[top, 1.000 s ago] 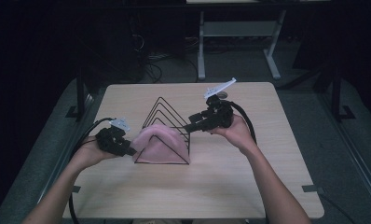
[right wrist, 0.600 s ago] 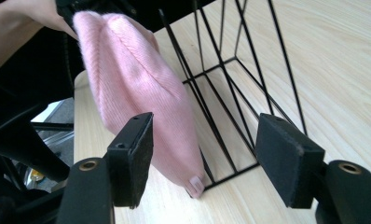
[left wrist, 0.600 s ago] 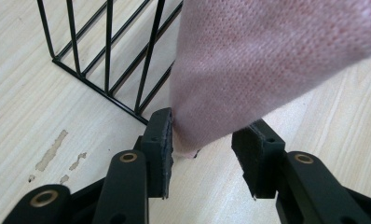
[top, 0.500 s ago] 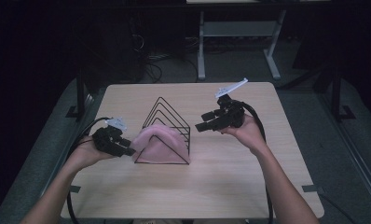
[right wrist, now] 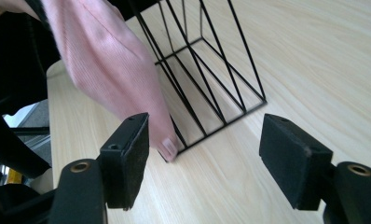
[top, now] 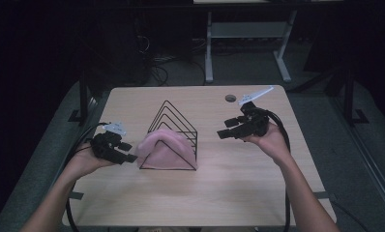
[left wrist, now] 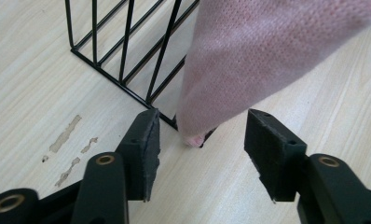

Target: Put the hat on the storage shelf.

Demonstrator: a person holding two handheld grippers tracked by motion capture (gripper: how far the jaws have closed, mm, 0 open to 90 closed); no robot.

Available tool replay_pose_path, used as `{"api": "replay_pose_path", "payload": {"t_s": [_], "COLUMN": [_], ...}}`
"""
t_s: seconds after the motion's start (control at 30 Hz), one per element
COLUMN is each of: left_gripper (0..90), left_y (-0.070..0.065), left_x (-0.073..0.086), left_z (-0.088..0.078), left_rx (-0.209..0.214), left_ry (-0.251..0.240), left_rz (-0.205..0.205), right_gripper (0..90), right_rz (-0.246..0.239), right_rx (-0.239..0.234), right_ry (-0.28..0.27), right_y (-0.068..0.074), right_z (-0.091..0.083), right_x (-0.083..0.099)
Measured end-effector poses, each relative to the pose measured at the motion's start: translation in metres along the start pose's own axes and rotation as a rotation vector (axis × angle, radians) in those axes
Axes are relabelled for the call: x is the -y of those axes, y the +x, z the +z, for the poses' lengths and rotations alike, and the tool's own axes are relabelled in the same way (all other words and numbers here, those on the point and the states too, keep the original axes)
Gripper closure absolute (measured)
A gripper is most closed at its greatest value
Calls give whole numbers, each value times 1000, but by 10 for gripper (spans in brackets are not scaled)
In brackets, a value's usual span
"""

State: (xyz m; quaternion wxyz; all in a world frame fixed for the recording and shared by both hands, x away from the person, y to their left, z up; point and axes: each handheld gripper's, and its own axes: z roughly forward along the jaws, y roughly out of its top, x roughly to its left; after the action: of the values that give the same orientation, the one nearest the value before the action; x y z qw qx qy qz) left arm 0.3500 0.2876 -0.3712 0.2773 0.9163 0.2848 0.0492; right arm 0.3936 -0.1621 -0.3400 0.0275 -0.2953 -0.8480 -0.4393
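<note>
A pink cloth (top: 162,149) hangs draped over the front wire of a black triangular wire rack (top: 173,126) in the middle of the table. My left gripper (top: 130,153) sits just left of the cloth's lower end (left wrist: 230,70); its jaws have just been opening and stand open, with the cloth's tip a little beyond the pads and not pressed. My right gripper (top: 221,130) hovers to the right of the rack, its jaws also having widened, open with nothing between them. In the right gripper view the cloth (right wrist: 109,65) and the rack (right wrist: 207,79) lie ahead.
The light wooden table (top: 229,193) has a round cable hole (top: 230,98) at the back right. Scuff marks (left wrist: 67,140) show on the wood near the left gripper. Dark floor, cables and a white desk frame (top: 248,38) lie beyond the far edge.
My right gripper has pulled away from the rack toward the right. My left gripper has let go of the cloth's end and opened, staying in place.
</note>
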Motion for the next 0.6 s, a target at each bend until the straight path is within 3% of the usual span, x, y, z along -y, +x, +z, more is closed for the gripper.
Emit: {"api": "replay_pose_path", "payload": {"t_s": [0.6], "left_gripper": [375], "left_y": [-4], "left_x": [10], "left_z": [-1], "left_rx": [-16], "left_ry": [-16], "left_rz": [-18], "right_gripper": [303], "right_rz": [105], "right_rx": [52], "right_ry": [0], "right_y": [-14], "right_z": [-23], "right_x": [51]}}
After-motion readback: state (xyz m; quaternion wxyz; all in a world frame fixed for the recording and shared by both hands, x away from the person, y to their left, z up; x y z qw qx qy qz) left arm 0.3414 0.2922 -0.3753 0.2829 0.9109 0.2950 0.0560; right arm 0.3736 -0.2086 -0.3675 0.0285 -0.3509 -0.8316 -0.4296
